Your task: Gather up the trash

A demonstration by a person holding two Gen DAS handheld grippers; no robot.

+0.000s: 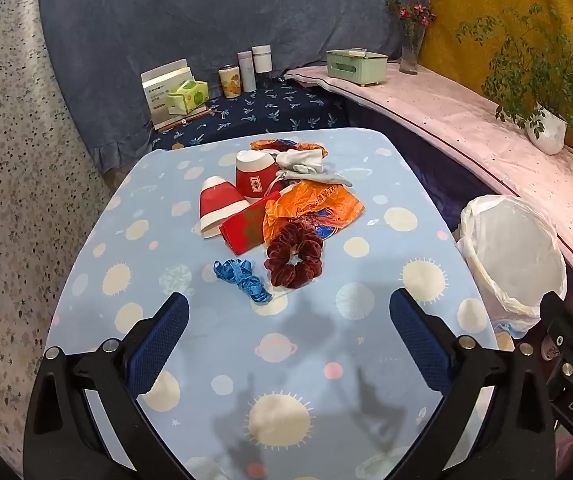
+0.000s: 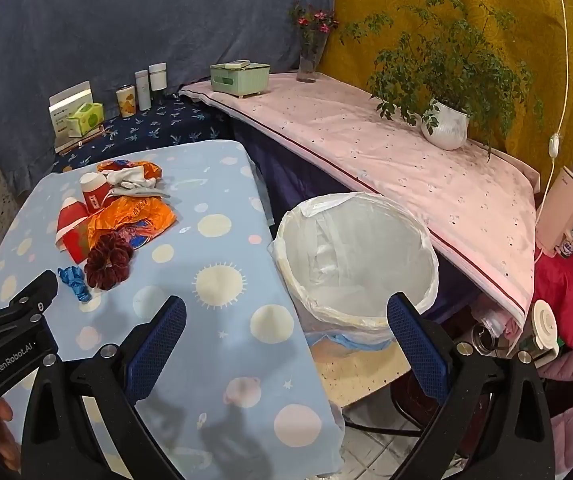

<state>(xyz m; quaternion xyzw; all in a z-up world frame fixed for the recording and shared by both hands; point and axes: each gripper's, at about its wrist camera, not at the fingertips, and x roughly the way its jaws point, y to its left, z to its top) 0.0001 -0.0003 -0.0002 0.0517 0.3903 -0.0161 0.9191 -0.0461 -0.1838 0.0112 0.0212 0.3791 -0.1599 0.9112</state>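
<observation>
A heap of trash lies mid-table on the light blue cloth (image 1: 134,264): two red paper cups (image 1: 218,204) (image 1: 255,176), a red packet (image 1: 246,228), an orange wrapper (image 1: 314,204), white crumpled cloth (image 1: 302,160), a maroon scrunchie (image 1: 294,256) and a blue ribbon (image 1: 242,274). My left gripper (image 1: 288,312) hovers open just short of the ribbon, nothing between its fingers. My right gripper (image 2: 286,316) is open over the table's right edge, beside the white-lined bin (image 2: 356,256). The same heap shows at the left of the right wrist view, with the scrunchie (image 2: 108,260) nearest.
A pink-covered shelf (image 2: 366,148) runs behind the bin, bearing a potted plant (image 2: 446,124), a green box (image 2: 240,76) and a flower vase (image 2: 310,60). Bottles, a can (image 1: 230,82) and a tissue pack (image 1: 188,96) stand on the dark blue surface beyond the table.
</observation>
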